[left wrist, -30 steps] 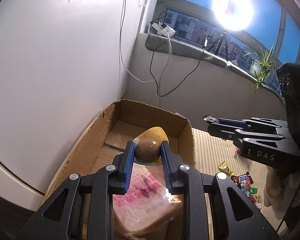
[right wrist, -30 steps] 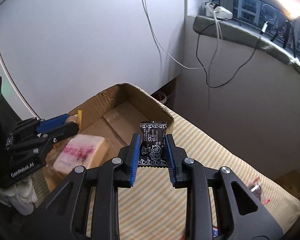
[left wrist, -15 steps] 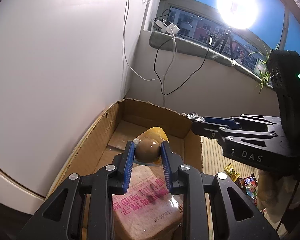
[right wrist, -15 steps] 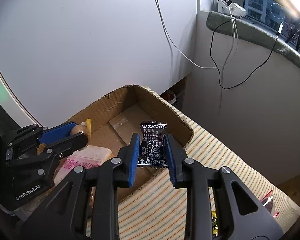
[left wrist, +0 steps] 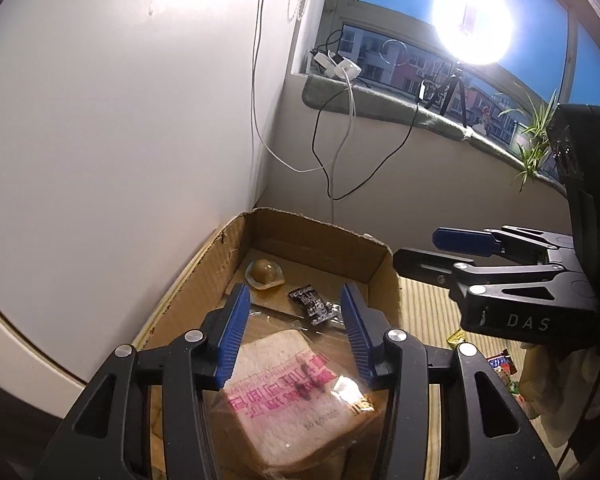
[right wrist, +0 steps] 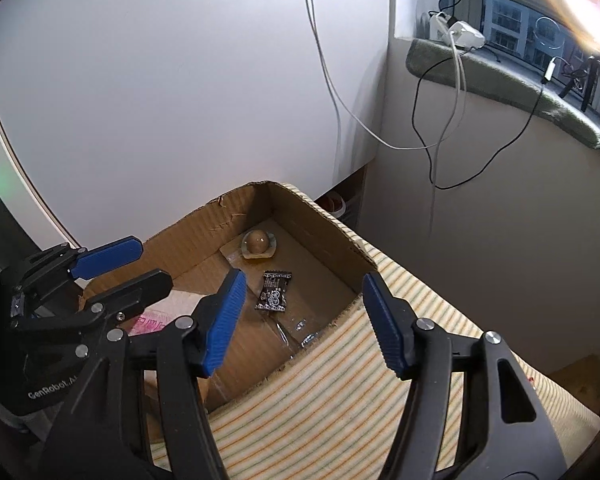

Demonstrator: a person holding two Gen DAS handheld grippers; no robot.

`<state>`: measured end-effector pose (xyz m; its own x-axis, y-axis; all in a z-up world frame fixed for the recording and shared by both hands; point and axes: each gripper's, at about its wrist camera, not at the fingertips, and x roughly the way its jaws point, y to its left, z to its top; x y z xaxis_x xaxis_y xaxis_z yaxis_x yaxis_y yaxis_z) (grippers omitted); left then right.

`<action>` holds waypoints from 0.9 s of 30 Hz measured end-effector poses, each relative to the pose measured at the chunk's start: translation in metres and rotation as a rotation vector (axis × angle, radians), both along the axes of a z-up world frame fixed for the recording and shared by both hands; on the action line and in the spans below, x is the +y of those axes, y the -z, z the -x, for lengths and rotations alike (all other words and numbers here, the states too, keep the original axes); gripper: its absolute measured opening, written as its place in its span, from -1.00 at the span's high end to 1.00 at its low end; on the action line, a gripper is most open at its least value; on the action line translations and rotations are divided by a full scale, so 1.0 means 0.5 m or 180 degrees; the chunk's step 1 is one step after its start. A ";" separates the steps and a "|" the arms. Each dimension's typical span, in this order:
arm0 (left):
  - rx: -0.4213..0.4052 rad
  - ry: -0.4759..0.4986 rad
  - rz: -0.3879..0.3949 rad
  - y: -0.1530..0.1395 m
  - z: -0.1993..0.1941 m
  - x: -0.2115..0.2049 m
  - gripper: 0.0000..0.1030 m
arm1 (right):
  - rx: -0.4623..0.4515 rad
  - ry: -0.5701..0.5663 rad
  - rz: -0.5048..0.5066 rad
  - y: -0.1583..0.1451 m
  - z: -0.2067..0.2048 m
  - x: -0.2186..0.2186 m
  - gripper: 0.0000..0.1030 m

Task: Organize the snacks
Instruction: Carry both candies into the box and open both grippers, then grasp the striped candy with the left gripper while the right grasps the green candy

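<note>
Both my left tongs (left wrist: 292, 334) and right tongs (right wrist: 302, 322) have just been opening and hold nothing; ahead of them the round brown snack (left wrist: 263, 271) and black packet (right wrist: 275, 291) lie in the cardboard box (left wrist: 376, 258).

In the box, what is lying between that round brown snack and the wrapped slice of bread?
The small black packet lies on the cardboard box floor between the round brown snack and the wrapped bread. The left wrist view shows it best.
</note>
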<state>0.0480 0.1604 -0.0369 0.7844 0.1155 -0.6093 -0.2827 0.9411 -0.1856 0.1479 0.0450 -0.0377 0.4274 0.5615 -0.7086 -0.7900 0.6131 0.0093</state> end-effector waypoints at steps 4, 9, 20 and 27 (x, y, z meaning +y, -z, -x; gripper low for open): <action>-0.0043 0.0047 -0.0011 -0.009 0.016 -0.020 0.11 | -0.0038 0.0035 -0.0021 -0.011 0.011 -0.033 -0.23; -0.0093 0.0131 0.0009 -0.018 0.032 -0.052 0.11 | -0.0118 0.0097 -0.0028 -0.025 0.029 -0.084 -0.23; -0.0099 0.0511 0.0147 -0.007 0.049 -0.153 0.11 | -0.0154 0.0494 -0.0084 -0.033 0.065 -0.288 -0.23; 0.0017 0.0818 0.0204 0.018 0.038 -0.233 0.11 | -0.0124 0.0758 0.0112 0.012 0.082 -0.395 -0.23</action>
